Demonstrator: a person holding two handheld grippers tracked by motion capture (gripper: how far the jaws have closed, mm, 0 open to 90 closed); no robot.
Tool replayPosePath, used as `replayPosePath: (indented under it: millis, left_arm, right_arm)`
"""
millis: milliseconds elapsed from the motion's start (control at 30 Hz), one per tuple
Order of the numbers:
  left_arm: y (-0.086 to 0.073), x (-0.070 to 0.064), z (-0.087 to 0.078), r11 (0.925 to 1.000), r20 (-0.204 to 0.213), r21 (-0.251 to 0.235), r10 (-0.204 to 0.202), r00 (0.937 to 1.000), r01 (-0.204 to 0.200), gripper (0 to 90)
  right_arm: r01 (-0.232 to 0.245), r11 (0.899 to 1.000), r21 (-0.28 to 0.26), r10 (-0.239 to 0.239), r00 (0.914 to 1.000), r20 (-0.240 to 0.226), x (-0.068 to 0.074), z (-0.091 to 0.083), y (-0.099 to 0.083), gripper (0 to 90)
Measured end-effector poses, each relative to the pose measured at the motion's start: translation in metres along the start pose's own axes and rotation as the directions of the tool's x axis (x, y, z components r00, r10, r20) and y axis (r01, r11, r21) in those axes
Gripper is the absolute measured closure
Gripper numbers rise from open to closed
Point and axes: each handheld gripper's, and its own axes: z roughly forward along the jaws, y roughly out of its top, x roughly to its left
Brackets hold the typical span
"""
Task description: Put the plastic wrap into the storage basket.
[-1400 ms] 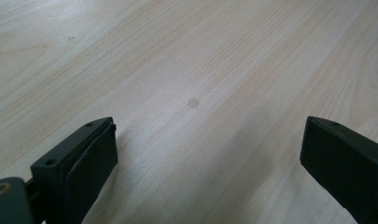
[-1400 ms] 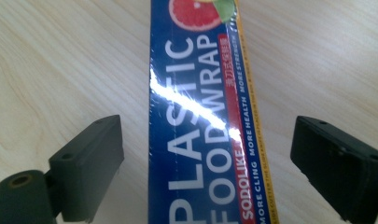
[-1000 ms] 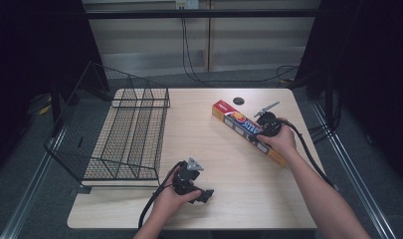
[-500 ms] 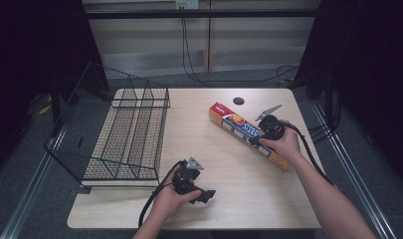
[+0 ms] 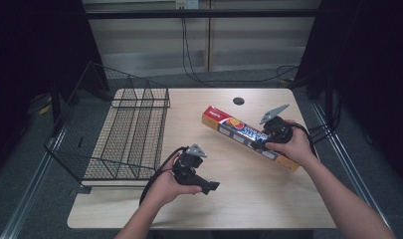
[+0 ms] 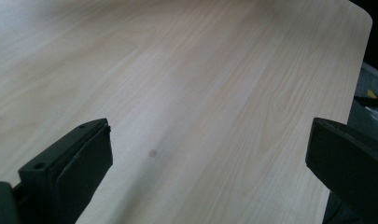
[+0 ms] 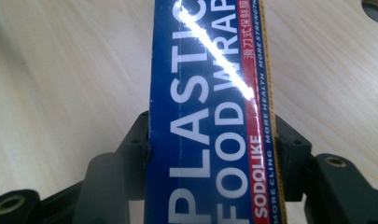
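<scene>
jaws of the right gripper [image 7: 210, 154] sit one on each long side of the plastic food wrap box [image 7: 210, 93], pressed against its blue faces, so they look clamped across its narrow width. in the high view the box [image 5: 234, 128] lies flat on the table [image 5: 268, 199], its long axis running from about 10 o'clock at the red end to 4 o'clock at the end under the person's right hand [image 5: 293, 147]. that gripper [image 5: 258, 144] meets it past the middle, toward the 4 o'clock end, with the jaws pointing to about 8 o'clock, across the box and not along it. in the right gripper view the box runs straight up toward 12 o'clock, and a dark hole in the table [image 7: 375, 9] shows at 1 o'clock.

jaws of the left gripper [image 6: 210, 158] stand wide apart with bare tabletop [image 6: 200, 70] between them and nothing held. in the high view this gripper [image 5: 211, 186] rests low near the front edge, at about 7 o'clock from the box and well apart from it, jaws pointing to roughly 4 o'clock. the left hand [image 5: 169, 184] wraps it from behind, forearm coming up from 6 o'clock.

a wire basket [image 5: 129, 134] stands at 9 o'clock from the box, open at the top, nearer the left hand. judging from this, any move of the box belongs to the right hand, and since the grip is off centre the far red end may sag or swing when lifted.
</scene>
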Motion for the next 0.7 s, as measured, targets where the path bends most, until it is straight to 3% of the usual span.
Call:
replayPosePath:
  millis: [67,133,333,367,500,700]
  left_arm:
    - [0.003,0.001,-0.002,1.0,-0.018,-0.006,-0.006,0.9998,0.006,0.0]
    - [0.01,0.007,-0.009,0.9996,0.01,-0.017,-0.024,0.9997,0.024,0.0]
    - [0.03,0.014,-0.021,0.9989,-0.01,-0.013,0.045,0.9989,-0.045,0.0]
    - [0.034,0.014,-0.022,0.9989,-0.018,-0.023,0.04,0.9991,-0.04,0.0]
    - [0.053,0.019,-0.027,0.9956,-0.034,0.022,0.092,0.9952,-0.091,0.3]
    - [0.075,0.022,-0.028,0.9921,-0.05,0.017,0.125,0.9909,-0.124,2.7]
  right_arm:
    - [0.023,1.0,-0.004,-0.023,0.9995,-0.022,0.004,-0.002,0.002,44.7]
    - [0.029,1.0,-0.004,-0.029,0.9986,-0.043,0.01,-0.004,0.004,44.7]
    - [0.095,0.995,0.0,-0.095,0.9926,-0.076,0.02,-0.008,0.006,44.7]
    - [0.11,0.994,-0.005,-0.11,0.9908,-0.079,0.021,-0.008,0.006,44.7]
    - [0.123,0.992,0.003,-0.122,0.9871,-0.103,0.026,-0.01,0.006,44.7]
    - [0.15,0.989,0.016,-0.146,0.9803,-0.133,0.033,-0.012,0.006,44.7]
